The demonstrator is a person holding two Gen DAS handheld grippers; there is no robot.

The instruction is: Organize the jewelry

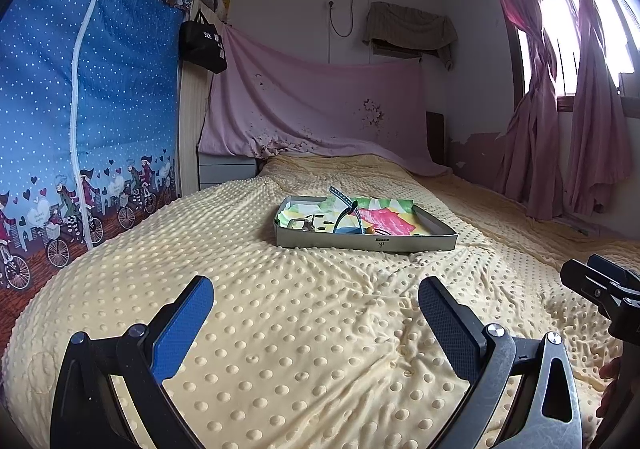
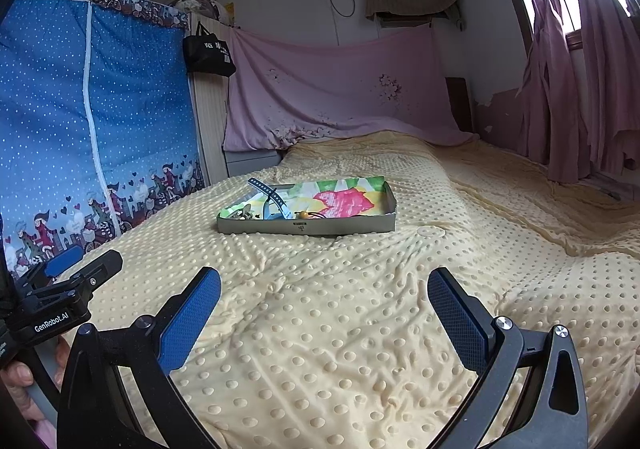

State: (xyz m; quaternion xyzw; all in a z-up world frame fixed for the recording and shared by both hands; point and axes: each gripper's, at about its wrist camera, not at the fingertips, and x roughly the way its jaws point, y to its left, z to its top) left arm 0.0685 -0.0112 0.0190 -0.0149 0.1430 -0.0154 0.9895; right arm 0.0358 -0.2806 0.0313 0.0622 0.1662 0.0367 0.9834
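A shallow grey tray (image 1: 412, 242) (image 2: 348, 226) lined with colourful paper lies on the yellow dotted bedspread, well ahead of both grippers. Inside it a dark blue perforated watch strap (image 1: 341, 196) (image 2: 267, 191) arches upward, with a metal buckle piece (image 1: 299, 224) at the left and a small orange bead (image 2: 303, 214) near the front wall. My left gripper (image 1: 316, 309) hovers open over the blanket with nothing between its blue pads. My right gripper (image 2: 324, 303) is likewise open and empty. Each gripper shows at the edge of the other's view.
The bedspread (image 1: 304, 329) covers the whole bed. A blue fabric wardrobe (image 1: 80, 109) stands along the left. Pink cloth (image 1: 320, 109) drapes the headboard; pink curtains (image 1: 560, 129) hang at the right by a window. A black bag (image 1: 202, 41) hangs at upper left.
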